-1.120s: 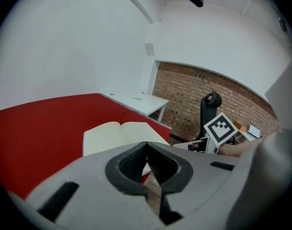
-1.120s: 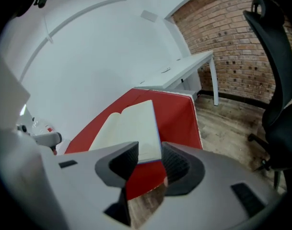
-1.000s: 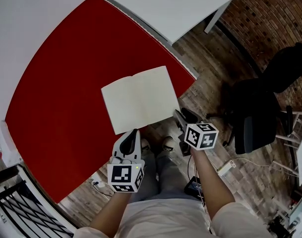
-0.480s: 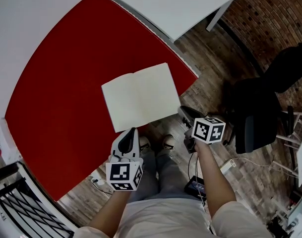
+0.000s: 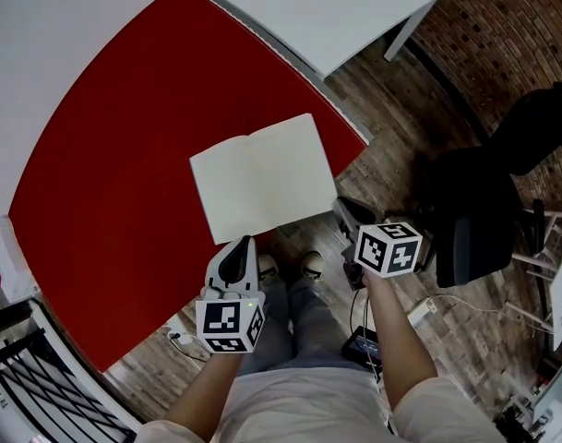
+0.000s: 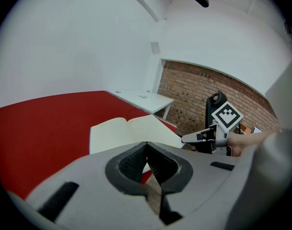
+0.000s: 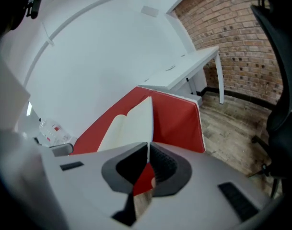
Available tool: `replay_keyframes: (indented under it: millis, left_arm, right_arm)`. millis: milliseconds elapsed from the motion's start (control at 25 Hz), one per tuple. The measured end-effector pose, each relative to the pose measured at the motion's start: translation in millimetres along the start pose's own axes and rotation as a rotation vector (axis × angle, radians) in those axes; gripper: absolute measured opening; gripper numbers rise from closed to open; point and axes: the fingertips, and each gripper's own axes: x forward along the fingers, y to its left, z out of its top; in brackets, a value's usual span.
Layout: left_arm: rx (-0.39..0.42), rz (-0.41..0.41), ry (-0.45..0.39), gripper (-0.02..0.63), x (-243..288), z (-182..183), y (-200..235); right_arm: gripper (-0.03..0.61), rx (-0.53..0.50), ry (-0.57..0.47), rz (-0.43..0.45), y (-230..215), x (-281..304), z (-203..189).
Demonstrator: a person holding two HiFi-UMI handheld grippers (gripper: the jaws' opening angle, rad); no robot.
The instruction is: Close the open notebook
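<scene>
The right claw [image 5: 340, 207] is closing on the lower-right corner of the notebook [image 5: 262, 178], which looks light and bendy, while the left claw [image 5: 248, 242] is hanging shut and empty.

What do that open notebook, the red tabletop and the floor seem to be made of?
The notebook looks like paper: matte, cream, blank pages with a centre fold. The red tabletop is probably smooth matte laminate or painted board, since its colour is even with no grain. The floor looks like wood planks or wood-look boards, with visible grain and seams.
</scene>
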Motion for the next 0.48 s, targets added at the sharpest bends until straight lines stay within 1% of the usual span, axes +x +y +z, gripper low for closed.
replay_keyframes:
  millis: [120, 280, 480]
  left_arm:
    - [-0.011, 0.012, -0.015, 0.006, -4, 3, 4]
    - [-0.026, 0.035, -0.033, 0.006, -15, 4, 11]
    - [-0.047, 0.066, -0.052, 0.006, -30, 5, 26]
  right_arm:
    - [0.02, -0.09, -0.018, -0.014, 24, -14, 16]
    - [0.018, -0.175, -0.038, -0.008, 61, -27, 31]
    - [0.018, -0.266, -0.047, 0.04, 114, -30, 38]
